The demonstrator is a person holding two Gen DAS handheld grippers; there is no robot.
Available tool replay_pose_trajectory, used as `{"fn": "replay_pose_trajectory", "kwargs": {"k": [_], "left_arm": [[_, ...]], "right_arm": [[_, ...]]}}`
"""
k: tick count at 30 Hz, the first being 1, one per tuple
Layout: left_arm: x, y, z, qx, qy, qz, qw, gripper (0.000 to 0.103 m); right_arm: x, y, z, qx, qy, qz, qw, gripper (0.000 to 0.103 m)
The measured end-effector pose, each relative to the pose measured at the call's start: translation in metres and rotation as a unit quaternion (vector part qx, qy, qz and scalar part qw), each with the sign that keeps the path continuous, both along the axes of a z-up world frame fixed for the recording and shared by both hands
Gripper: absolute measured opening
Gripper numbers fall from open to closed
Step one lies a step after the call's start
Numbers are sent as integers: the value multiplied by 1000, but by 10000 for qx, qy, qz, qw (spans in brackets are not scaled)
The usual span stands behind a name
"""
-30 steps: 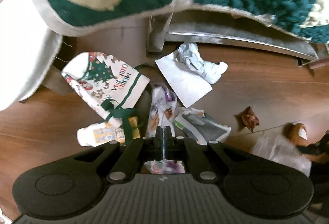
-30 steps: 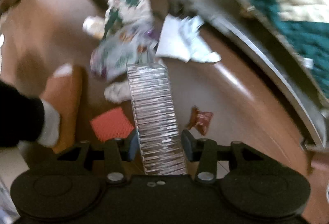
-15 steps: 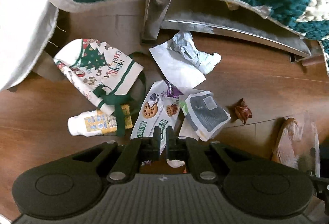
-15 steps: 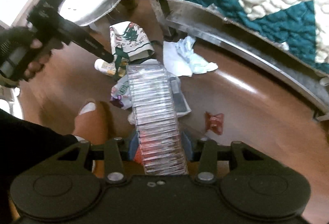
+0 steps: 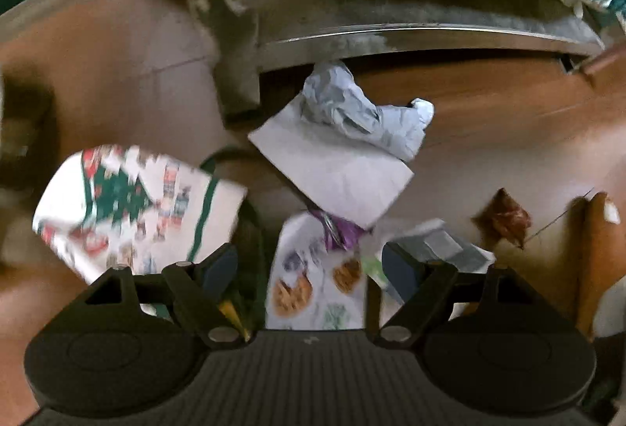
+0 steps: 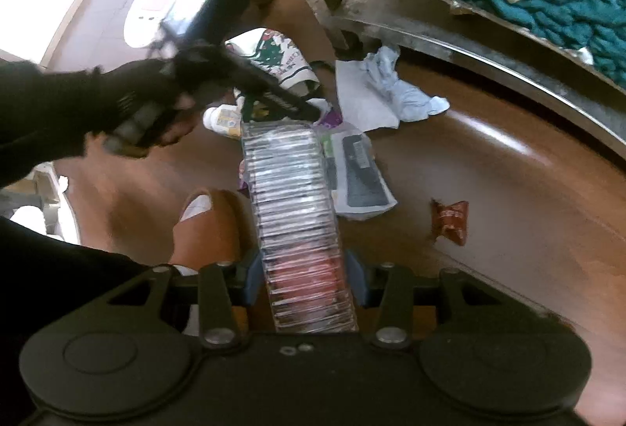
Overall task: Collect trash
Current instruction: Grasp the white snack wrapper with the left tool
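Left gripper [image 5: 311, 269], jaws opening over the white cookie-print snack wrapper [image 5: 313, 285], should straddle it squarely before pinching; right gripper [image 6: 303, 279] clamps a clear ribbed plastic tray [image 6: 297, 222].

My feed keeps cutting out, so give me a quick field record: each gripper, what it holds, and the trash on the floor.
left gripper: jaws opening, over the cookie wrapper, nothing gripped
right gripper: shut on clear plastic tray
floor trash: crumpled paper on white sheet; grey pouch; red-brown wrapper; small bottle
other: Christmas-print bag left of cookie wrapper
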State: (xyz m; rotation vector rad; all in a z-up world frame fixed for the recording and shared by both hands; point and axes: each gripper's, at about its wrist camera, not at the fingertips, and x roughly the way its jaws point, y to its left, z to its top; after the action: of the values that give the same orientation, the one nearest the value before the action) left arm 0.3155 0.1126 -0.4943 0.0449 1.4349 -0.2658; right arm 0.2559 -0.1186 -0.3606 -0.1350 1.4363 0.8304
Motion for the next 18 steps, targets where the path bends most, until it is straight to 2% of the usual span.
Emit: {"fn": "replay_pose_trajectory", "kwargs": {"k": [4,8,10,13,16,18], "left_arm": [[1,-9,-14,113,0,-696,9975,80],[-6,-21,-21,426,-160,-1423,9888,71],[-11,-31,-22,562,-309,-1890,9799,70],[-20,-48,-24,826,-592,-2586,9606,68],[-21,-61,-28,978,-746,-3003,9459,66],[-21,-67,-30,1037,-790,-3193,9386,60]], "right_arm": [[1,0,-3,41,180,-11,9998,44],[0,1,-4,83,285,-3,9996,44],[0,1,-5,99,303,-15,9995,44],[1,0,-6,110,359,-51,9993,44],[2,0,-8,102,424,-72,9990,44],[1,1,-9,110,473,-77,9988,44]]}}
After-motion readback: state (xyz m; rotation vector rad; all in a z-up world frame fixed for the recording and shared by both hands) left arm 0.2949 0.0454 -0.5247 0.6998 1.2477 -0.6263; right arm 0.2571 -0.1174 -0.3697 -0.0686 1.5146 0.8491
